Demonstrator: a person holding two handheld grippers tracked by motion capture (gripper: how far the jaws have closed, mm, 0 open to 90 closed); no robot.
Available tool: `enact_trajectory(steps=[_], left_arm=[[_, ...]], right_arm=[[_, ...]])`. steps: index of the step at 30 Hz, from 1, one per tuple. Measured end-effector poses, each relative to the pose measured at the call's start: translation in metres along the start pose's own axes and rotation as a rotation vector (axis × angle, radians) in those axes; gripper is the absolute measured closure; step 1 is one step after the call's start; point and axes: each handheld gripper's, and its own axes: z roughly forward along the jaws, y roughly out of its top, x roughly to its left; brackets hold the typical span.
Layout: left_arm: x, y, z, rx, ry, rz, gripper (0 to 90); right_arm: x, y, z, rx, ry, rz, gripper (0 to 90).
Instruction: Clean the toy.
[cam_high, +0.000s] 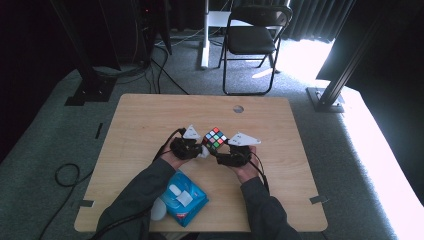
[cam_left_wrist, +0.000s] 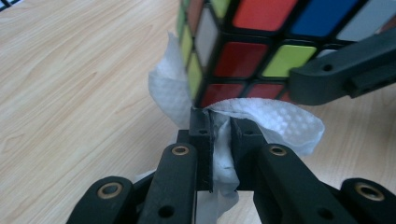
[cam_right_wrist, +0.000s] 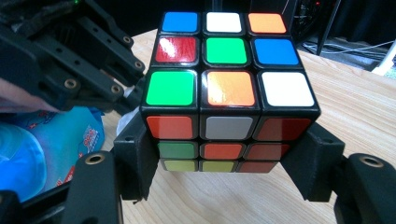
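At the bottom edge of the high view the person's two dark sleeves come in, and between them, low and left of centre, a blue wipes packet lies on the tabletop with a small white object touching its lower left corner. Just above, at the middle of the frame, the left gripper has its jaws pinched together on a crumpled white tissue; in the left gripper view the tissue presses against the lower edge of the puzzle cube. The right gripper, just right of centre, has its jaws clamped on opposite sides of the cube, which it holds above the wood; the right gripper view shows the cube's top face mixed in green, orange, white, red and blue. The tabletop is pale wood with rounded corners and a small round hole near its far edge. It stands on grey carpet, with black cables looping at the left. Beyond, at the upper centre, stands a black folding chair, a dark curtain behind it, and bright light falls across the floor at the upper right.
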Motion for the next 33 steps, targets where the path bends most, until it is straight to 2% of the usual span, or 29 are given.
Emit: enact_trajectory(steps=[12, 19, 26, 33], left_arm=[[-0.016, 0.004, 0.005, 0.029, -0.039, 0.078, 82.1], [-0.017, 0.003, 0.003, 0.026, -0.062, 0.094, 82.0], [-0.013, 0.001, -0.006, 0.001, -0.062, 0.084, 81.9], [0.001, -0.004, -0.017, -0.025, -0.020, 0.041, 82.0]], right_arm=[[0.000, 0.000, 0.000, -0.005, -0.004, 0.008, 34.3], [-0.001, 0.000, 0.000, 0.003, -0.020, 0.005, 34.3], [-0.004, -0.001, 0.000, 0.011, -0.042, 0.019, 34.2], [-0.005, -0.003, 0.002, 0.037, -0.082, 0.022, 34.3]])
